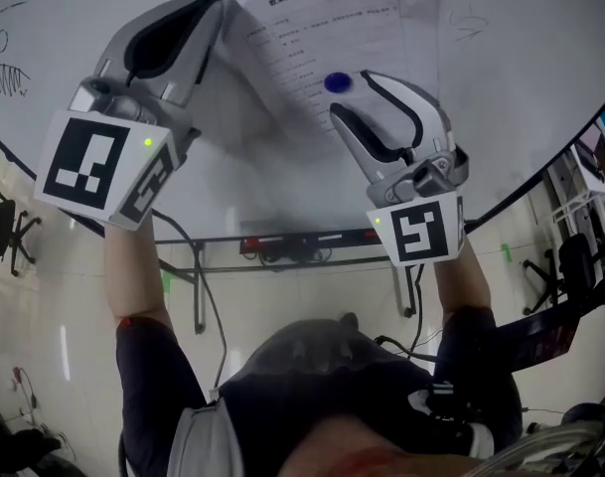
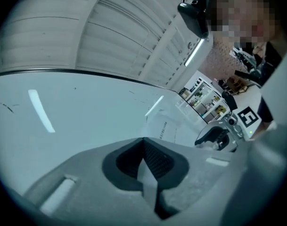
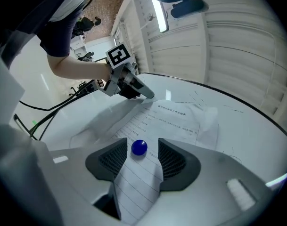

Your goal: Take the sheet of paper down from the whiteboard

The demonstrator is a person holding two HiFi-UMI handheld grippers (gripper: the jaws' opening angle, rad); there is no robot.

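You are looking down at a black wheeled office chair (image 1: pixel 4 229) standing on the glossy pale floor (image 1: pixel 312 288), thin black cables (image 3: pixel 39 108) trailing across it, white ribbed wall panels (image 3: pixel 242 46) rising behind.

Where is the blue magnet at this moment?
In the right gripper view, the blue magnet sits on the sheet of paper, between the open jaws of the right tongs.
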